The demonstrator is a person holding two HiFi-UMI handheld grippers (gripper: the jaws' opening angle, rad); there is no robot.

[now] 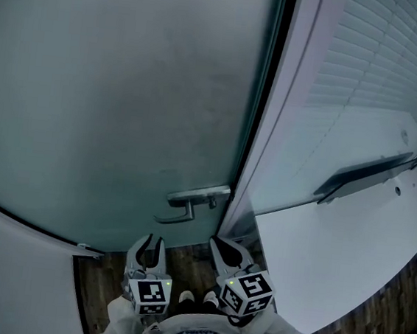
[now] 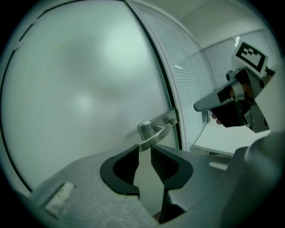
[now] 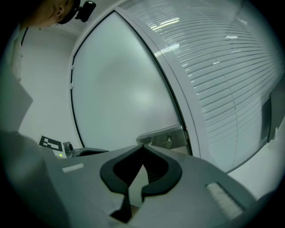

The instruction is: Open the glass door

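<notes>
The frosted glass door stands closed against its dark edge strip. Its metal lever handle sits low at the door's right edge. My left gripper hangs just below the handle, its jaws parted with nothing between them. In the left gripper view, the lever's end lies just beyond the fingertips of that gripper, apart from them. My right gripper is below and to the right of the handle with its tips together. In the right gripper view, the handle plate shows just past that gripper.
A pale door frame post runs right of the door. Beyond it are a window with slatted blinds and a white surface bearing a dark flat object. Dark wooden floor lies below. A white wall stands at left.
</notes>
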